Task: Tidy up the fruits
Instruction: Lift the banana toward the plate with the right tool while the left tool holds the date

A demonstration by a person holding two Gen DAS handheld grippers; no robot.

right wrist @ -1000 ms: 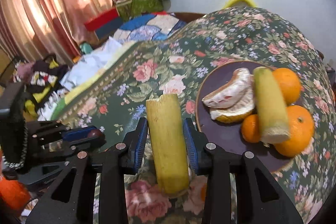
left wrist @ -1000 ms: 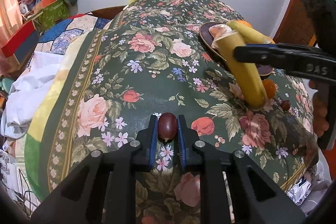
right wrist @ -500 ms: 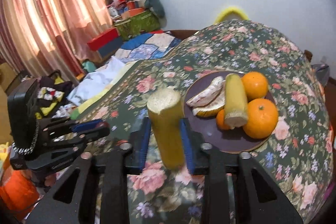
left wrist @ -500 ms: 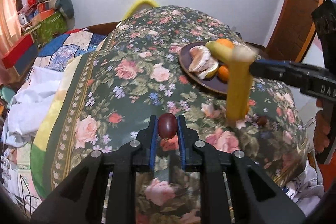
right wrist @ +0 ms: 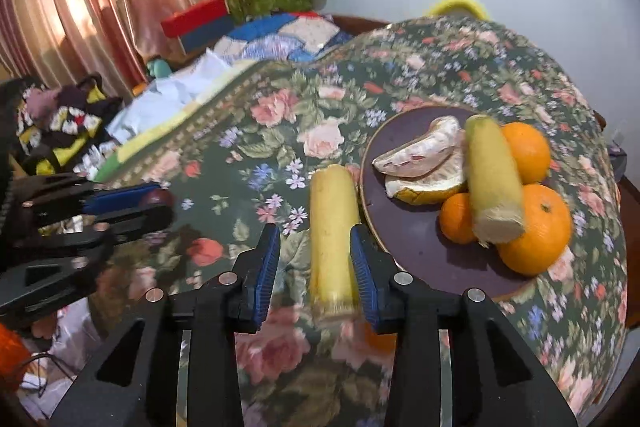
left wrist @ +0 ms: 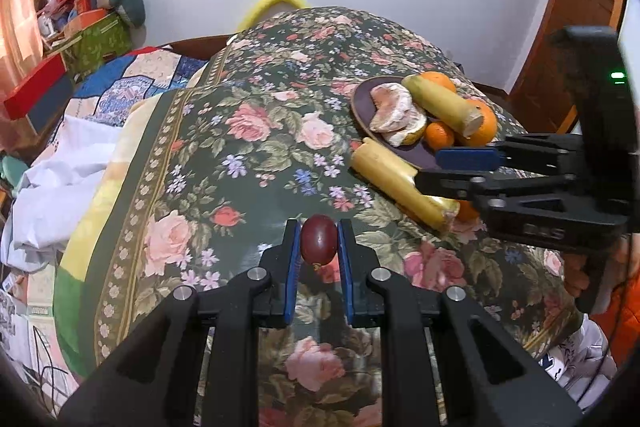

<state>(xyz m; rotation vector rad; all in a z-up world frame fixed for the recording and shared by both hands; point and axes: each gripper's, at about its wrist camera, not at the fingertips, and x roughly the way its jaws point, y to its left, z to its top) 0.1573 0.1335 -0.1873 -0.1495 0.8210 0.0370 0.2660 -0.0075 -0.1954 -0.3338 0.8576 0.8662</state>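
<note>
Left tool [left wrist: 319,241] clamps grape [left wrist: 319,239], awaiting plate [right wrist: 404,227]. Right tool [right wrist: 316,259], jaws just opening, lets banana piece [right wrist: 334,231] lie on table [right wrist: 240,147] left of plate.

text: none legible | right hand-held gripper [left wrist: 460,169] marking: perhaps lettering, blurred

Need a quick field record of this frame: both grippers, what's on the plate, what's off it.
left gripper: shut on a dark red grape
right gripper: fingers have just been opening; yellow stalk piece between them, gap on the left side
plate: three oranges, two peeled citrus pieces, second stalk piece
surface: floral cloth
off plate: stalk piece, beside the rim
</note>
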